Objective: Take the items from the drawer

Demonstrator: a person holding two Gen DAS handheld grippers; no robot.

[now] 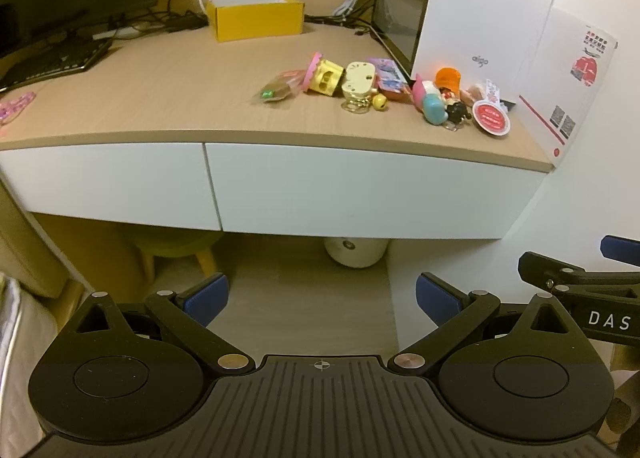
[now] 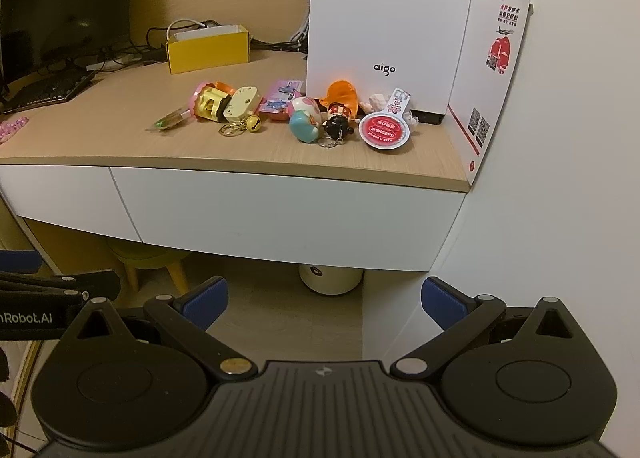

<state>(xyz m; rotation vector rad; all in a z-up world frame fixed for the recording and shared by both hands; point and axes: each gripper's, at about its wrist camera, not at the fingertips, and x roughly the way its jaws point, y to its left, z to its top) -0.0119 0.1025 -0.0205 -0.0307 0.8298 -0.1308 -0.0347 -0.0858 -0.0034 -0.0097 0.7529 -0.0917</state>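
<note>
The white right-hand drawer point(image 1: 360, 190) point(image 2: 288, 214) under the wooden desk is closed, and so is the left drawer point(image 1: 104, 182) point(image 2: 60, 194). On the desktop above lies a row of small toys and keychains: a cream charm with a gold bell point(image 1: 360, 84) point(image 2: 240, 104), a blue-and-pink egg figure point(image 1: 434, 108) point(image 2: 304, 126), a black doll keychain point(image 2: 338, 124), and a round red-and-white tag point(image 1: 492, 118) point(image 2: 384, 132). My left gripper point(image 1: 322, 300) and right gripper point(image 2: 324, 300) both hang open and empty in front of and below the drawers.
A yellow box point(image 1: 256, 18) point(image 2: 208, 46) stands at the back of the desk, by cables, a keyboard point(image 1: 52, 62) and a dark monitor. A white aigo case point(image 2: 388, 26) and a leaflet point(image 2: 492, 70) stand at the right against the wall. A yellow stool point(image 2: 152, 262) and a white bin point(image 2: 330, 278) sit underneath.
</note>
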